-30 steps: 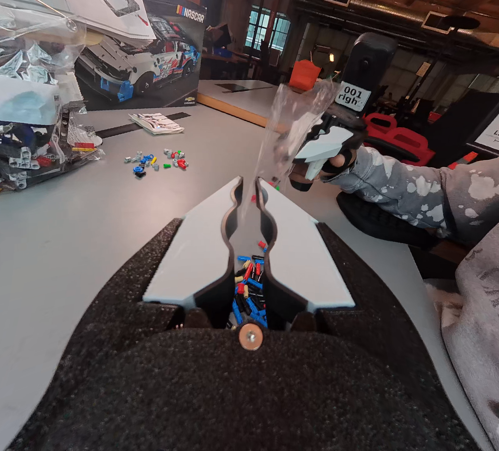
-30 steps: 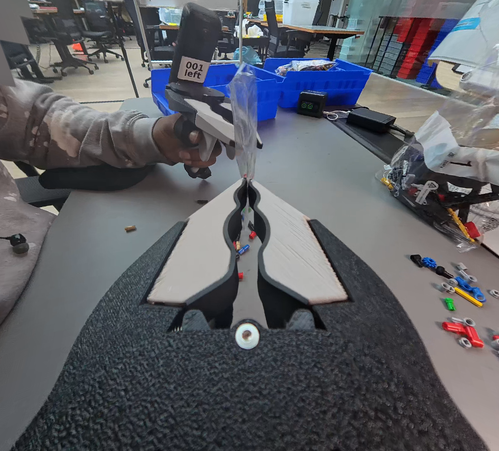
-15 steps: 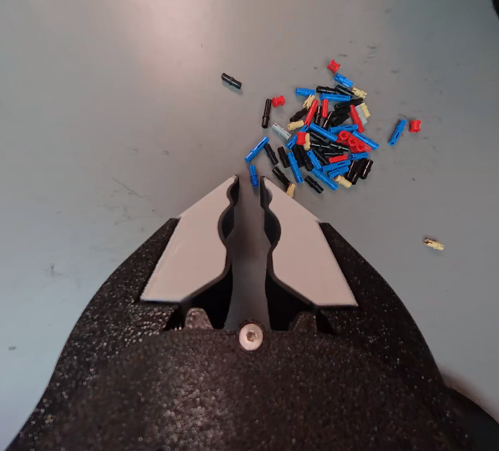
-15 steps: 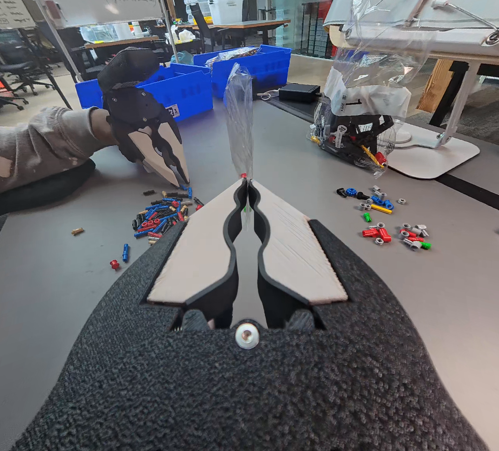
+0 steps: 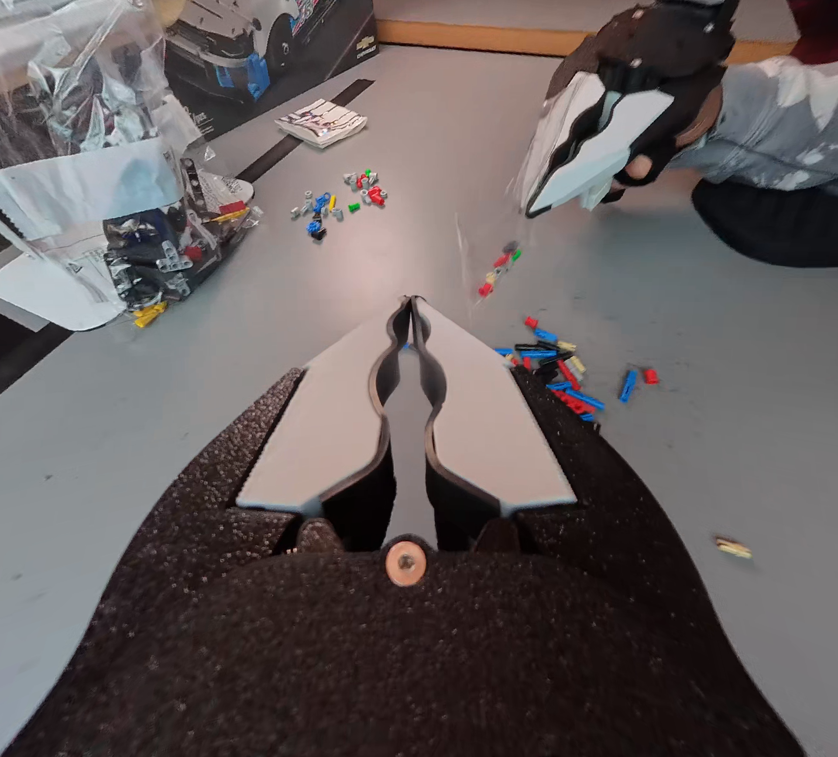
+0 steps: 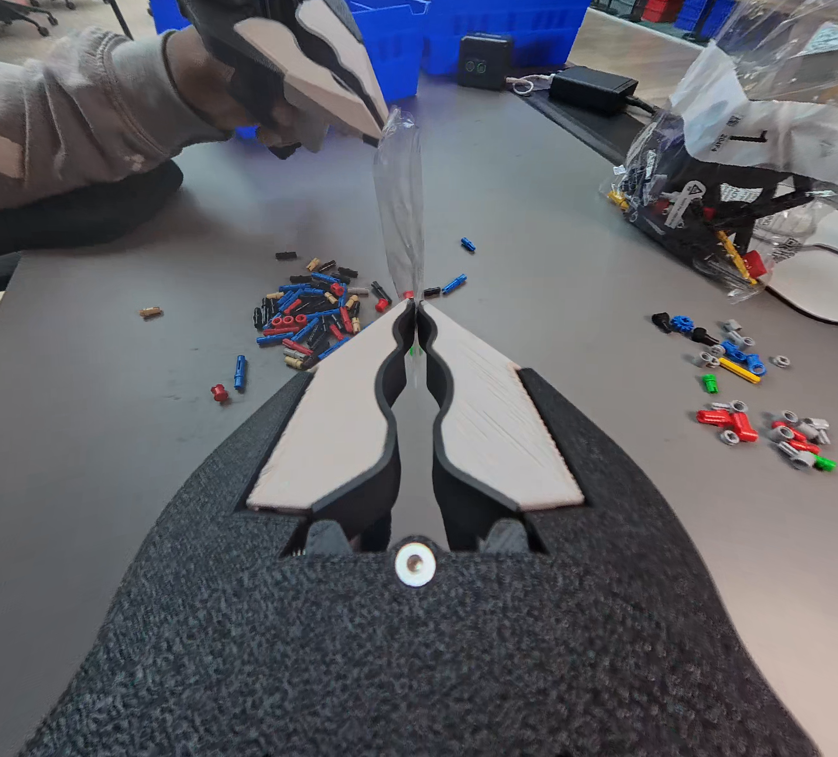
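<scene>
Right gripper point(image 6: 415, 304) pinched shut on a clear plastic bag point(image 6: 399, 209) with a few pegs inside; left gripper point(image 5: 411, 299) closed – whether it nips the bag top, can't tell – white-labelled handles, above peg pile point(image 6: 308, 313) mid-desk.

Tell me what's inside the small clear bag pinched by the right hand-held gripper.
In the small clear bag, shut in the right hand-held gripper, a few tiny pieces remain: red, green, tan and one dark. The gripper's fingers cover the bag's other end, so anything there is hidden.
</scene>
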Tool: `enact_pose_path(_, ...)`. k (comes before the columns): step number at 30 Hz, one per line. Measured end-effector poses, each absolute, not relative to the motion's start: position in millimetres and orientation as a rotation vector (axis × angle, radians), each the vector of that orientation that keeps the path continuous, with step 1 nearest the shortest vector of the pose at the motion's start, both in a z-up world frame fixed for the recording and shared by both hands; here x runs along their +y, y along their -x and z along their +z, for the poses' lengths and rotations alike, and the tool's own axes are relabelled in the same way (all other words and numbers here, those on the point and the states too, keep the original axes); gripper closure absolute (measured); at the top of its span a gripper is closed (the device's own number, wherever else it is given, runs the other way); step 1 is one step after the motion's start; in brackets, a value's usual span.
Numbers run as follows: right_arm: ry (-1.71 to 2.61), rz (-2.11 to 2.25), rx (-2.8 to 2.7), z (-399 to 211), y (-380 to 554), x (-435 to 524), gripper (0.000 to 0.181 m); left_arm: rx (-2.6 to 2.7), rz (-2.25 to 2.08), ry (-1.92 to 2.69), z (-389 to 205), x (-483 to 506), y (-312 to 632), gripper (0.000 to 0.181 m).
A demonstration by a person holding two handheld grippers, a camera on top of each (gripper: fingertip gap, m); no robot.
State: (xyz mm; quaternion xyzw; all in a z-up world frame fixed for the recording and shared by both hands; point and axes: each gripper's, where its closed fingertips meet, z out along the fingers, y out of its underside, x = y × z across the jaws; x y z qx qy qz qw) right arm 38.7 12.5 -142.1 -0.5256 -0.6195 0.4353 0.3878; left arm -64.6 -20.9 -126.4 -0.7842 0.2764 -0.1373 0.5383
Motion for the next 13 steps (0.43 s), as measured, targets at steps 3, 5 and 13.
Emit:
enact_pose_path(3, 1.387, 1.113, -1.498, -138, -44, 31, 0.181, 0.621, -0.238, 2.006, -169, -2, 94, 0.171)
enact_pose_path(5, 1.399, 1.114, -1.472, -138, -47, 37, 0.181, 0.534, -0.278, 2.092, -190, 12, 110, 0.159)
enact_pose_path(13, 1.391, 1.115, -1.458, -136, -50, 41, 0.181, 0.656, -0.394, 2.199, -207, 57, 112, 0.147)
